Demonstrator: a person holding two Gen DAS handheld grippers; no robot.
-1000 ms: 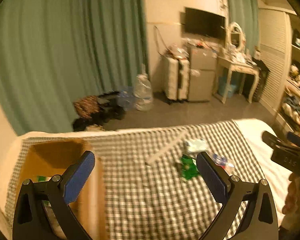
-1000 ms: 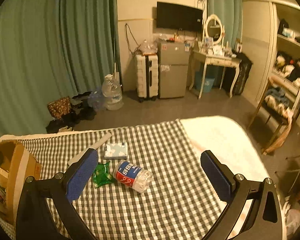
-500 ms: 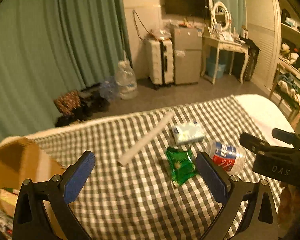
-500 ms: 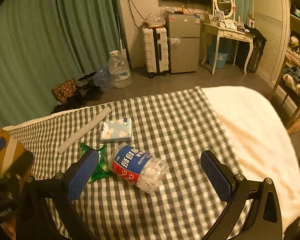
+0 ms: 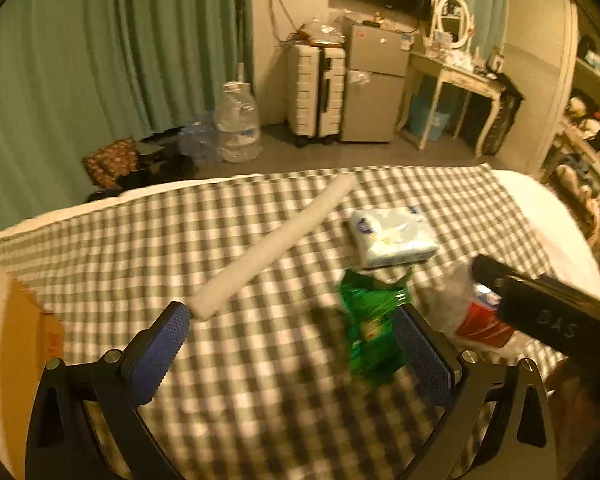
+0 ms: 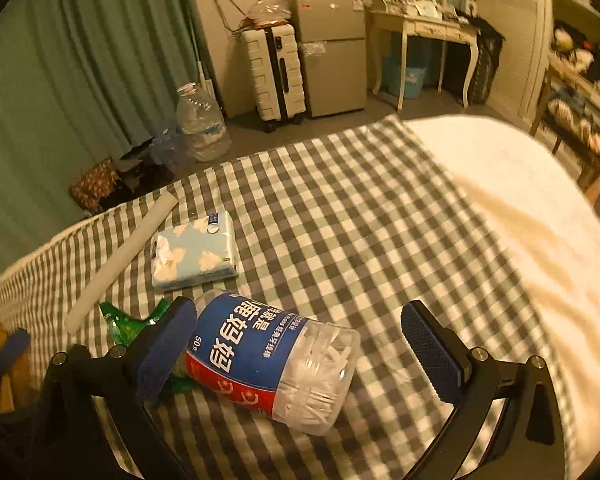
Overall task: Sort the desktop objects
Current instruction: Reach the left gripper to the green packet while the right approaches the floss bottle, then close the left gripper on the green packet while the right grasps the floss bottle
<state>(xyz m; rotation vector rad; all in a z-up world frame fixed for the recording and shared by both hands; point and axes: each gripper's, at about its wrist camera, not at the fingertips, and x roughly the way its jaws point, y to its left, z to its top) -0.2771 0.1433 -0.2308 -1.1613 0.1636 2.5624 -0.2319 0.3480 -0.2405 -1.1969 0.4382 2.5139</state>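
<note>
The plastic jar [image 6: 274, 364] of what look like floss picks lies on its side on the checked cloth [image 6: 360, 216], and everything else is best placed from it. The right gripper [image 6: 300, 352] is wide open and empty, its left finger pad just beside the jar's blue-labelled end, its right pad well clear past the see-through end, so the jar sits between the two pads though nearer the left one. The jar's long axis runs from the labelled end on the left, slightly farther away, down to the clear end on the right, nearer the camera, which puts it roughly across the gap between the pads and not along it; a grasp as things stand would, I judge, pinch the jar end to end unless the wrist turns. Just beyond the jar's labelled end lies the green packet [image 6: 130, 324], partly under it or touching it, I cannot tell which; beyond that, the tissue pack [image 6: 194, 250], and to the pack's left the long white tube [image 6: 120, 258], lying diagonally. The left gripper [image 5: 290, 344] is also open and empty, hovering with the green packet [image 5: 374, 336] by its right finger, the jar [image 5: 478, 318] farther right behind the other gripper. The right hand is clearly the nearer one to the jar. A cardboard box [image 5: 18, 344] stands at the cloth's left edge, well apart from the jar.
</note>
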